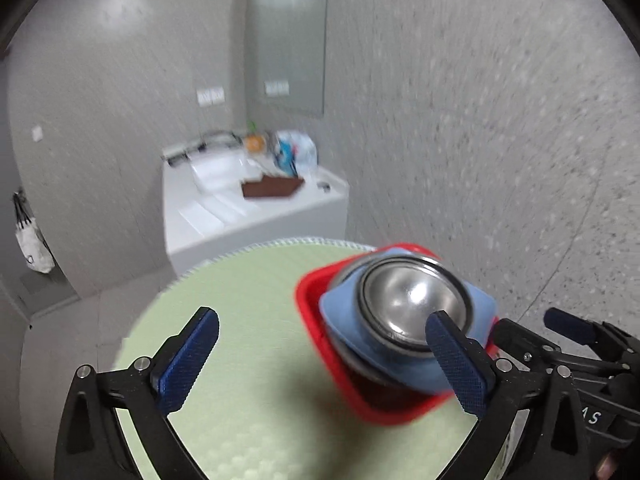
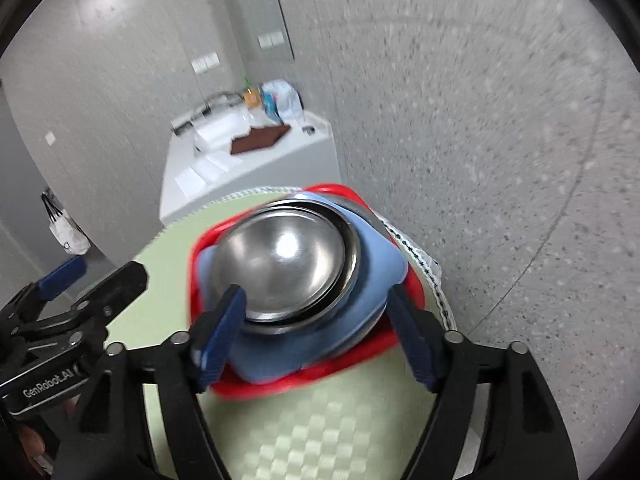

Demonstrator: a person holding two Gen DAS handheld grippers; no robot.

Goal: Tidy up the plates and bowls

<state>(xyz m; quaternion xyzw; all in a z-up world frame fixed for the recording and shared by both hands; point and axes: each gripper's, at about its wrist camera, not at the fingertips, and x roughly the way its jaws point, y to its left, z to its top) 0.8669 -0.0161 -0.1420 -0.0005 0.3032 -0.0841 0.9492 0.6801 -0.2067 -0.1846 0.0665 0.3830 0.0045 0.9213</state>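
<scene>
— Green woven mat (image 2: 320, 432) covers the round counter (image 1: 316, 245). Grey speckled walls (image 1: 460, 120) stand around it.

— Where are the dishes?

— Shiny steel bowl (image 2: 284, 260) sits in the blue bowl (image 2: 372, 280), on the red square plate (image 2: 280, 388).

— And the grippers?

— Left hand-held gripper (image 1: 326, 356) is wide open, empty. Right hand-held gripper (image 2: 314, 342) is open beside the stack, holding nothing.

Left gripper (image 1: 324, 346): jaws spread wide, nothing between the blue pads (image 1: 188, 364), pointing forward and downward. Right gripper (image 2: 316, 334): jaws apart, pointing steeply downward; the blue fingertips (image 2: 220, 332) stand to either side of the work without visibly pressing on it. Each tool appears at the edge of the other's view, the two side by side and near each other. A fingertip of the holding hand (image 2: 34, 446) shows at the lower left.
</scene>
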